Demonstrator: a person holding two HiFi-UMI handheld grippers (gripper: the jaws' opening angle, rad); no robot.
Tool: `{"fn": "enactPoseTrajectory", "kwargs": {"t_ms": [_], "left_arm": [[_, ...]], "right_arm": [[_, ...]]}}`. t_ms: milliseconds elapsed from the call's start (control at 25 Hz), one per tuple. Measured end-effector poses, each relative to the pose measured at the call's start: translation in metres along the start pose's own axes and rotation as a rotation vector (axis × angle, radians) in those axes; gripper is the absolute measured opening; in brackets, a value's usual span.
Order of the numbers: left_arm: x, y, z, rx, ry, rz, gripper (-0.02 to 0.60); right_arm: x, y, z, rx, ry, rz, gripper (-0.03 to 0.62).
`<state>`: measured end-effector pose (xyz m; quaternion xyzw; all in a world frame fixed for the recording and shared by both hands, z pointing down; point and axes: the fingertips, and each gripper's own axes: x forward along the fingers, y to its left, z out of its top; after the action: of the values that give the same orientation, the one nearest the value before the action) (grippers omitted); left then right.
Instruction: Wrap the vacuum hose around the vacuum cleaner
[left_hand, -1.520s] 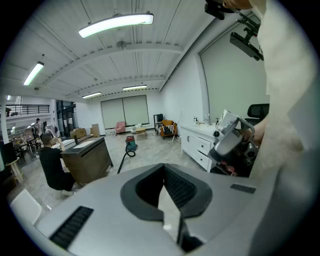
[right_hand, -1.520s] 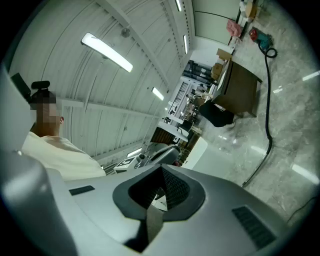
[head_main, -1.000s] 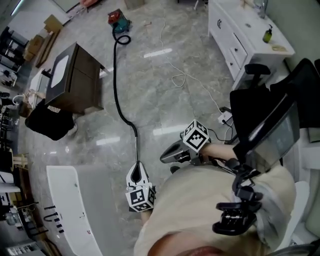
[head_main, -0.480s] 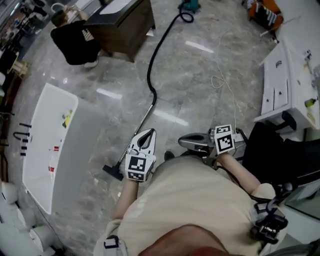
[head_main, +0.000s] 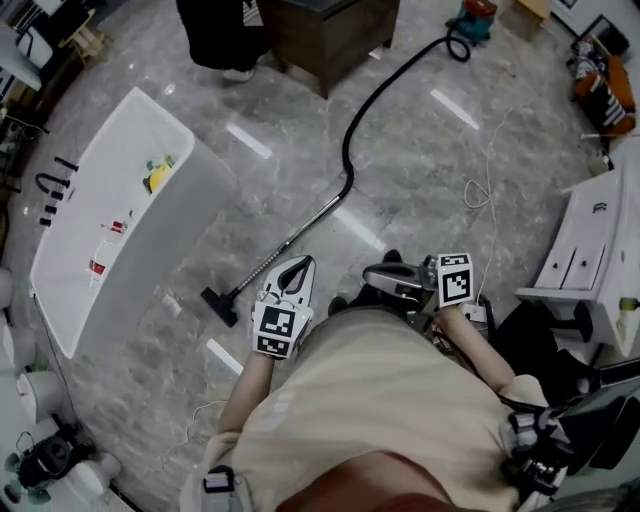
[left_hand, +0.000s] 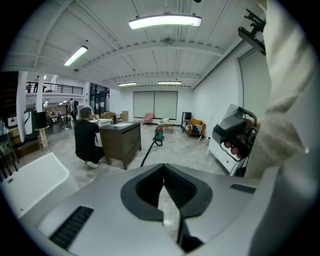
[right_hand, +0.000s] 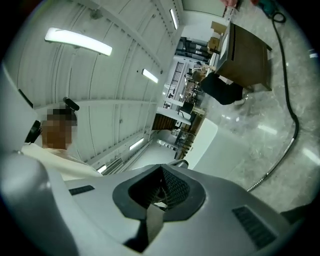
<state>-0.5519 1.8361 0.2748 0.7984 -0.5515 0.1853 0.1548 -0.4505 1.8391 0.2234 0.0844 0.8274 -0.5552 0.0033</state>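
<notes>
My left gripper (head_main: 301, 266) and right gripper (head_main: 370, 279) have jaws pressed together, empty; I'd spread the left before taking the hose (head_main: 349, 150); the vacuum cleaner (head_main: 474, 19) sits far.

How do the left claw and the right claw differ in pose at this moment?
The left claw points forward, away from the person, its tip near the vacuum wand; the right claw points sideways toward the left one. The left claw's view shows the room level; the right claw's view shows it tipped sideways, so that claw is rolled. Both are shut and empty, neither on the black hose.
</notes>
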Motion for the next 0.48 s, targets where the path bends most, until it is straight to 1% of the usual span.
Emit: {"fn": "enactPoseTrajectory", "kwargs": {"t_ms": [160,280,360,480], "left_arm": [[0.025,0.027,0.006,-0.007,0.050,0.059,0.006],[0.062,0.047,0.017,0.010,0.104,0.094,0.006],[0.090,0.052,0.024,0.026,0.144,0.099,0.006],[0.133,0.060,0.033,0.064,0.215,0.092,0.006]], "right_arm": [[0.010,-0.028,0.031,0.062,0.025,0.049,0.003],[0.007,-0.054,0.071,0.090,0.011,0.080,0.003],[-0.004,-0.071,0.099,0.084,0.005,0.075,0.003],[-0.021,-0.101,0.136,0.059,0.022,0.047,0.003]]}}
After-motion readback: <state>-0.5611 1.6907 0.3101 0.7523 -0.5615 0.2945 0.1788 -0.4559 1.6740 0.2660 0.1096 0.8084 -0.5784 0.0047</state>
